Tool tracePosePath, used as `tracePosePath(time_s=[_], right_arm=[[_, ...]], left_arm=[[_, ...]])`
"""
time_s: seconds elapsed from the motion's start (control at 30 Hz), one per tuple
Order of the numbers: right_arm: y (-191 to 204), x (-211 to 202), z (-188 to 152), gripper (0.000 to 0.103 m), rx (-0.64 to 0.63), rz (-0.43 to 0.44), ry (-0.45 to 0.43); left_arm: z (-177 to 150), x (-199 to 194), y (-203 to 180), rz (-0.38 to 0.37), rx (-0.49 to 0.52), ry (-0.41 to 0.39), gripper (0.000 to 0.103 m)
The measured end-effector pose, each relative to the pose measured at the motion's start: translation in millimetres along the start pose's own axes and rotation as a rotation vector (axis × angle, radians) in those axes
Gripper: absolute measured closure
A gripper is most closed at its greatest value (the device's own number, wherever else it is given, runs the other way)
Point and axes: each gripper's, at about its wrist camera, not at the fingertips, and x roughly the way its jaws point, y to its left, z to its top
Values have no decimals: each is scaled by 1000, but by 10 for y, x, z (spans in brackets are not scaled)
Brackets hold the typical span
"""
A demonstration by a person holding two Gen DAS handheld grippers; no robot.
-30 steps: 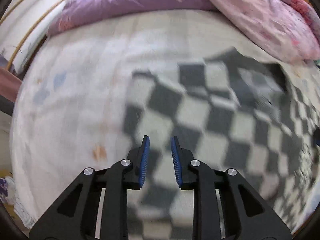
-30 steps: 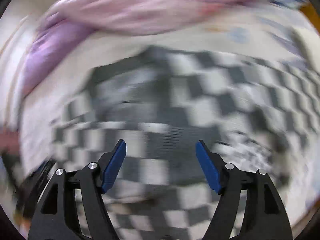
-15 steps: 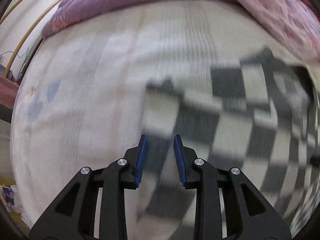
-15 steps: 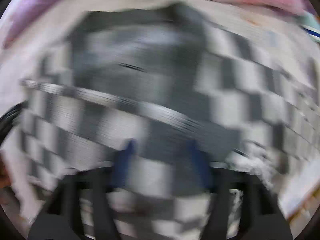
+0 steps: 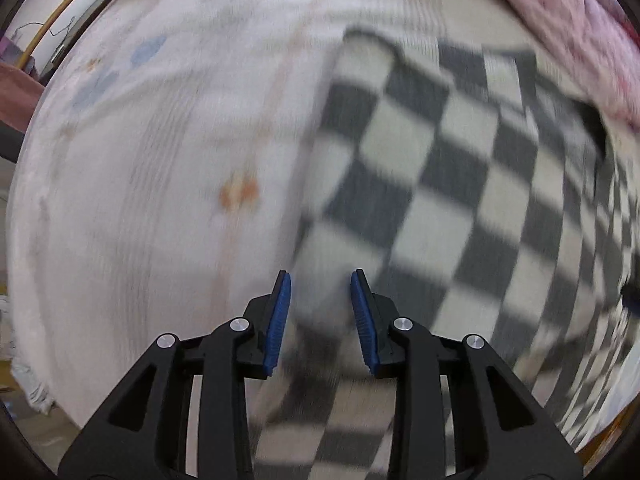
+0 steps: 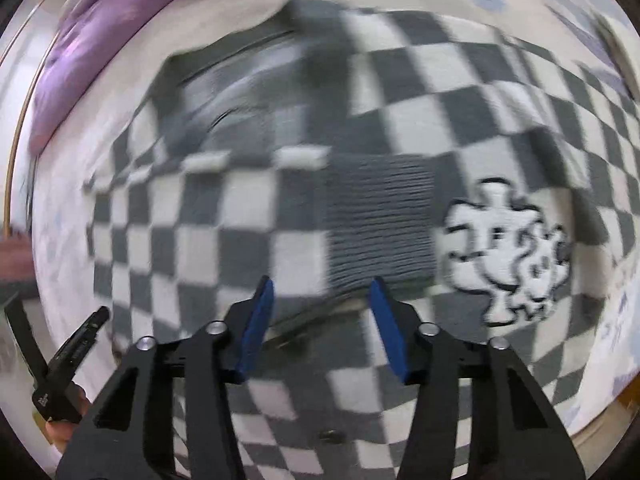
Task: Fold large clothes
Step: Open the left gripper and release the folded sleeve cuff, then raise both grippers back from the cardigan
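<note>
Blue-padded jaws of the left gripper (image 5: 320,320) are seen narrowly parted and empty at bottom centre, moved since a second ago to the checkered garment (image 5: 460,184)'s left edge. Wider apart, also empty, the right gripper (image 6: 322,328) is held over the garment, spread flat on the pale bedsheet (image 5: 140,160). An edge grasp seems prepared.

This is a bedroom in a home. A bed (image 5: 140,240) fills both views, covered with a pale sheet printed with small blue and orange motifs. Along its far edge lie bunched-up quilts: a pink quilt (image 5: 560,28) toward the far right corner in the left wrist view, and a purple quilt (image 6: 80,60) at the far left in the right wrist view. A checkered garment (image 6: 260,220) is spread across the sheet. Beyond the bed's left edge, a curved wooden rail (image 5: 68,4) shows.
</note>
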Motion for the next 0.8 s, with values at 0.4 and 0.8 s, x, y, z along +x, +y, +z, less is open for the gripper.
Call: tracePosePath(time_s=[0.4, 0.8], right_arm=[[-103, 404, -205, 66, 52, 71, 88], [-115, -901, -645, 41, -5, 14, 39]], left_arm=[[-358, 81, -104, 70, 39, 0, 63], [-668, -1008, -163, -12, -13, -27, 22]])
